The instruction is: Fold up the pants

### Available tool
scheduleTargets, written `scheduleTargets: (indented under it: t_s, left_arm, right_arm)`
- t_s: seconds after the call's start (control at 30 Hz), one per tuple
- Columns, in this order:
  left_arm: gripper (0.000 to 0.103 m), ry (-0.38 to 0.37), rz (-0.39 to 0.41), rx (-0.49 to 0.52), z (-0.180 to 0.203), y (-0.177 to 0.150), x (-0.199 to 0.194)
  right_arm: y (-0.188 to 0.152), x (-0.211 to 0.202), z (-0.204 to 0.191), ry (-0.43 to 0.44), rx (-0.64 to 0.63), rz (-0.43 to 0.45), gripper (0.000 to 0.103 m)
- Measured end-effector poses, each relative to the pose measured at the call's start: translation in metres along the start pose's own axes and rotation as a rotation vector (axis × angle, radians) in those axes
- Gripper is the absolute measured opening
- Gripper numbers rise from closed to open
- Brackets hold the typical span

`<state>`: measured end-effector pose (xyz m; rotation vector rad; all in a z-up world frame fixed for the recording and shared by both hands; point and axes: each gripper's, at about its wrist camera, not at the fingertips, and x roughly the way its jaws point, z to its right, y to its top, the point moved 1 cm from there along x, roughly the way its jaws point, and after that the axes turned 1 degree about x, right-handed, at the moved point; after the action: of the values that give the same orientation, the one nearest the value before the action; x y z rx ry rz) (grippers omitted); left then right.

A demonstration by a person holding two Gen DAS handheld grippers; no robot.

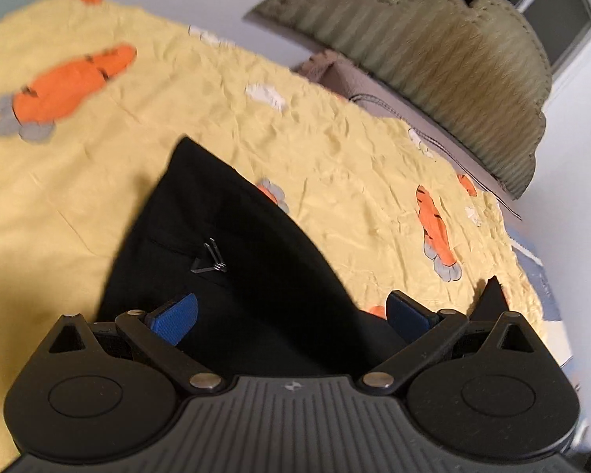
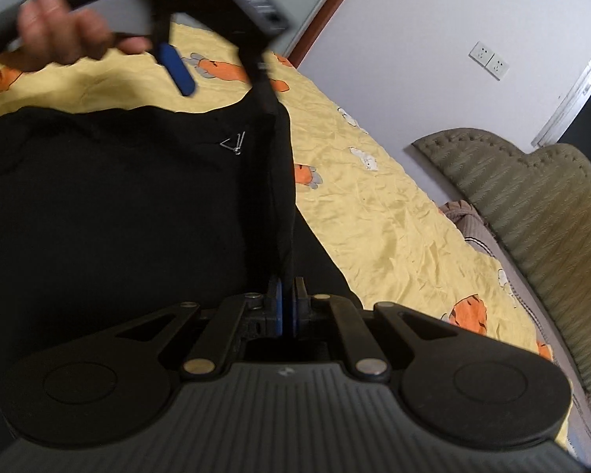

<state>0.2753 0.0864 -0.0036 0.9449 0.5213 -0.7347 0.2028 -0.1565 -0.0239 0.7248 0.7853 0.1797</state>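
Note:
Black pants (image 1: 232, 260) lie on a yellow bedsheet with orange carrot prints (image 1: 98, 126). A small metal zipper pull (image 1: 212, 258) shows on them. My left gripper (image 1: 291, 311) is open, its blue pads spread over the black cloth, holding nothing. In the right wrist view my right gripper (image 2: 287, 303) is shut on a raised fold of the pants (image 2: 118, 197), which runs taut up and away from the pads. The left gripper (image 2: 216, 75), held by a hand, hovers open over the far edge of the pants, one blue pad (image 2: 177, 69) visible.
An olive padded headboard (image 1: 453, 79) stands at the bed's far end, also in the right wrist view (image 2: 532, 216). A grey-brown pillow (image 2: 465, 216) lies by it. A white wall with sockets (image 2: 488, 61) is behind. The bed edge (image 1: 539, 287) drops off at right.

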Motion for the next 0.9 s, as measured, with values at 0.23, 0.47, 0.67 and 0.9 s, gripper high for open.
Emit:
scheduleTargets:
  t_s: [0.23,0.47,0.67,0.9]
  left_arm:
    - [0.009,0.014,-0.113,-0.101,-0.005,0.002,0.034]
    - [0.007,-0.014,-0.054,-0.075,-0.005,-0.021,-0.006]
    - [0.007,-0.028,-0.016,-0.036,-0.008,-0.064,-0.051]
    - [0.007,-0.056,-0.015,-0.022,-0.019,-0.122,-0.082]
  right_arm:
    - [-0.01,-0.006,-0.008,-0.003,0.012,0.003,0.006]
    - [-0.015,-0.014,-0.01,-0.029,0.016,0.01,0.005]
    - [-0.018,-0.044,-0.028,-0.029,0.005,0.016,0.005]
    - [-0.028,-0.081,-0.07,-0.01,-0.036,-0.017,0.005]
